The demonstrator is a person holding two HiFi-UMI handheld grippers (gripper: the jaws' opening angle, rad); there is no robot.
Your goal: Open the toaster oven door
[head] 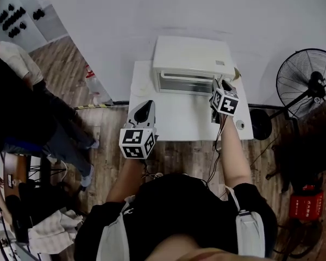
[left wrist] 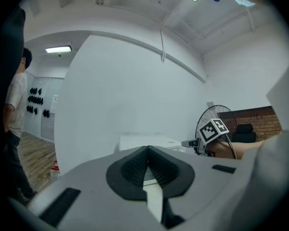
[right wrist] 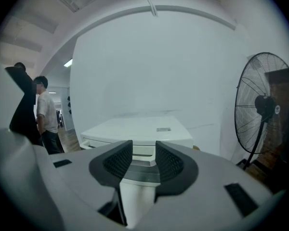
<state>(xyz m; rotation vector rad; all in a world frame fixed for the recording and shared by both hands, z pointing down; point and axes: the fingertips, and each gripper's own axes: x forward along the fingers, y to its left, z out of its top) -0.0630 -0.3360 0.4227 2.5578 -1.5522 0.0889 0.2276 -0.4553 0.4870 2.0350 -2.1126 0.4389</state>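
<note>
Approach seems in hand. Left gripper (head: 145,106) hovers closed, empty, above the table (head: 176,121). The toaster oven (head: 191,56) at the table's back looks closed. The right gripper (head: 223,85), jaws apart and empty, must next reach the door's top edge.

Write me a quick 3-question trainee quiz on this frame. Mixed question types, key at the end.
1. True or false: the left claw stands open.
2. Which is nearer the toaster oven: the left claw or the right claw?
3. In the head view, what stands on the floor to the right of the white table? A) a fan B) a ladder C) a fridge

Key
1. False: its jaws are together.
2. The right claw. It is at the oven's front right corner, jaws apart with nothing between them.
3. A
</note>
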